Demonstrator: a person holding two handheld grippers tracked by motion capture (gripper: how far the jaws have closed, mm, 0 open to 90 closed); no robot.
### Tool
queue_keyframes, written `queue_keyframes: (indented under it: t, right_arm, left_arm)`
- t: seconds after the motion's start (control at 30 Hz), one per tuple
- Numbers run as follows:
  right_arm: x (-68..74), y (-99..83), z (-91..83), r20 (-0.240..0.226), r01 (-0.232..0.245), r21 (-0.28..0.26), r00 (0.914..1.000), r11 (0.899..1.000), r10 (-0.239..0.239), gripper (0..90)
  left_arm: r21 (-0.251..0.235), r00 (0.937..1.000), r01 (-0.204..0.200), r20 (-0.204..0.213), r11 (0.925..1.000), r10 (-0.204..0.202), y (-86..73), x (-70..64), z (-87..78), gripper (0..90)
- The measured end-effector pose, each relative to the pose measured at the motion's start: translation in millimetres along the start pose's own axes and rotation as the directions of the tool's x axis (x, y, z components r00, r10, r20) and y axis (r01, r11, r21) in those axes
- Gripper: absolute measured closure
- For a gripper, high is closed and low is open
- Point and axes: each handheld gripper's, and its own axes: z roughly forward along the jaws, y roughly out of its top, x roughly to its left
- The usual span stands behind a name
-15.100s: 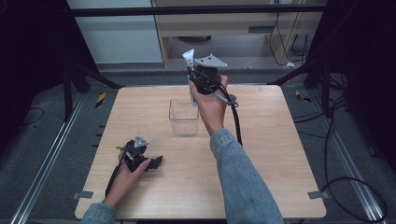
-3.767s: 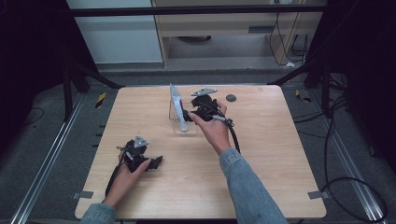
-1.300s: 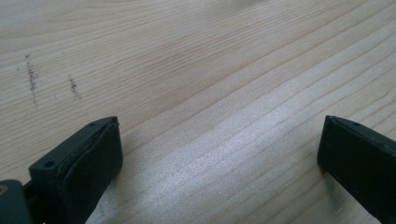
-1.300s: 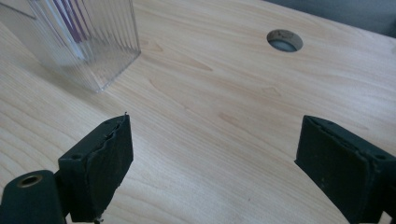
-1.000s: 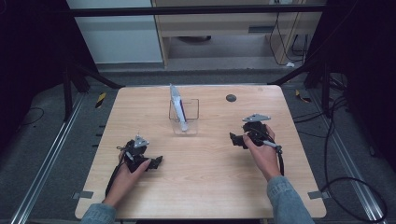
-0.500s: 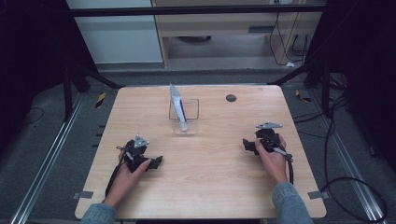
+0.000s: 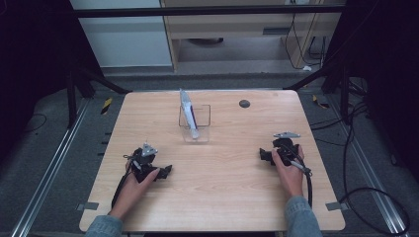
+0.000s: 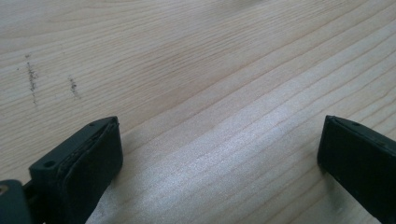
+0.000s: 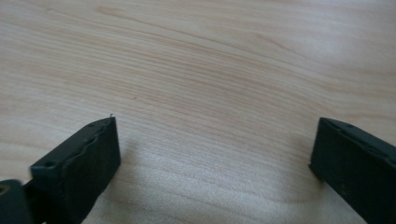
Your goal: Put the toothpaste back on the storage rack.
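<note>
A clear plastic box (image 7: 195, 122) stands at the middle back of the wooden table (image 7: 222, 197), with a long pale tube (image 7: 188, 112) leaning upright in it. My left gripper (image 7: 165, 171) rests on the table at the front left, held by a hand, its jaws spread wide over bare wood (image 8: 215, 154). My right gripper (image 7: 263, 155) rests at the front right, also held by a hand, jaws wide apart with nothing between them (image 9: 215, 154). Both grippers lie well clear of the box.
A small dark round disc (image 7: 244, 103) lies near the table's back edge, right of the box. Cables (image 7: 309, 182) trail from both grippers toward the front edge. Black frame legs and floor cables surround the table.
My right gripper, which earlier put the tube into the box, has drawn back to the front right and settled lower on the table. The left gripper has stayed put.
</note>
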Motion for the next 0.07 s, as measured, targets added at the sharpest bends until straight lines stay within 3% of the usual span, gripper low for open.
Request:
queue_keyframes:
  t: [0.07]
  right_arm:
    - [2.0, -0.4, 0.0, 0.033, -0.029, 0.003, 0.999, 1.0, 0.029, 0.2]
  left_arm:
    - [0.0, 1.0, -0.001, 0.0, 1.0, 0.001, -0.1, 0.0, -0.1, 0.0]
